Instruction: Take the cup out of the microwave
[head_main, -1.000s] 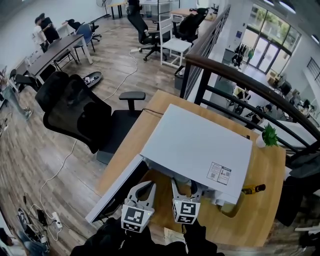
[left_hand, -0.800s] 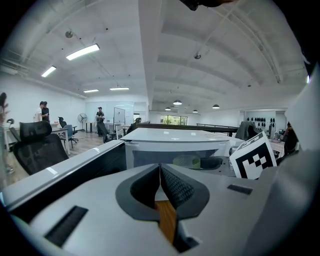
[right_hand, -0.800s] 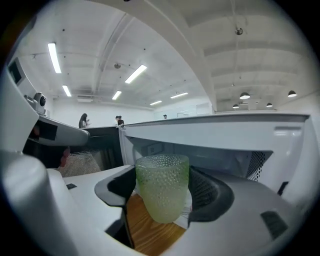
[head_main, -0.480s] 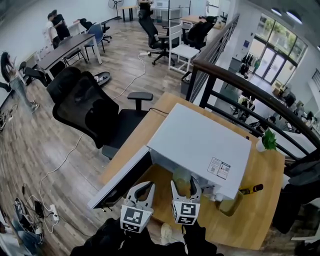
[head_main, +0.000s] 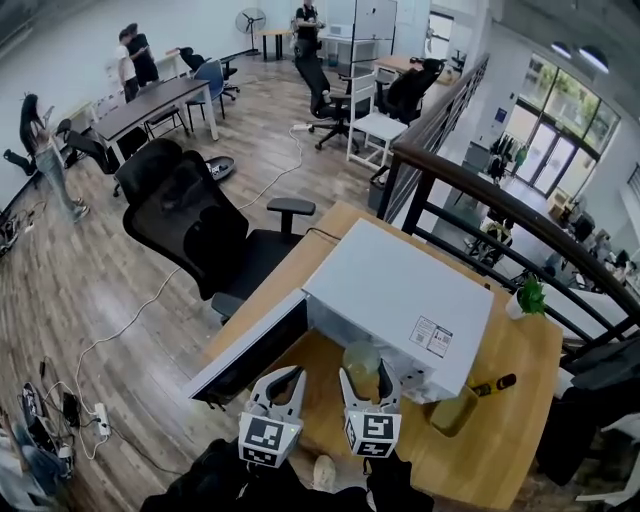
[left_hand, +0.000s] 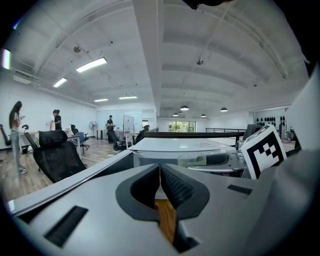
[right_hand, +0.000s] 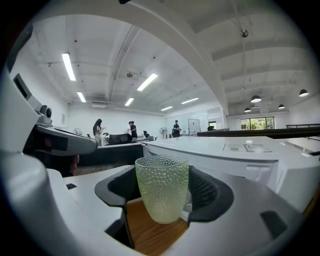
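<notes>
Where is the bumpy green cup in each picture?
Head view: cup low middle, in the right gripper.
Left gripper view: cup right of centre, just its top.
Right gripper view: cup dead centre, between the jaws.
Shared landmark: white microwave.

Items recorded on the worktop (head_main: 520, 395), of which there was one:
- microwave (head_main: 400, 290): one
- cup (head_main: 361, 358) of pale green dimpled glass: one
- greenish container (head_main: 452, 412), right of the microwave: one
- potted plant (head_main: 530, 296), far right: one

Tongs numbered two: left tongs (head_main: 285, 378) and right tongs (head_main: 367, 372).

Left of the worktop was one black office chair (head_main: 190, 225).

Far left in the room were four persons (head_main: 40, 135) and one standing fan (head_main: 248, 18).
</notes>
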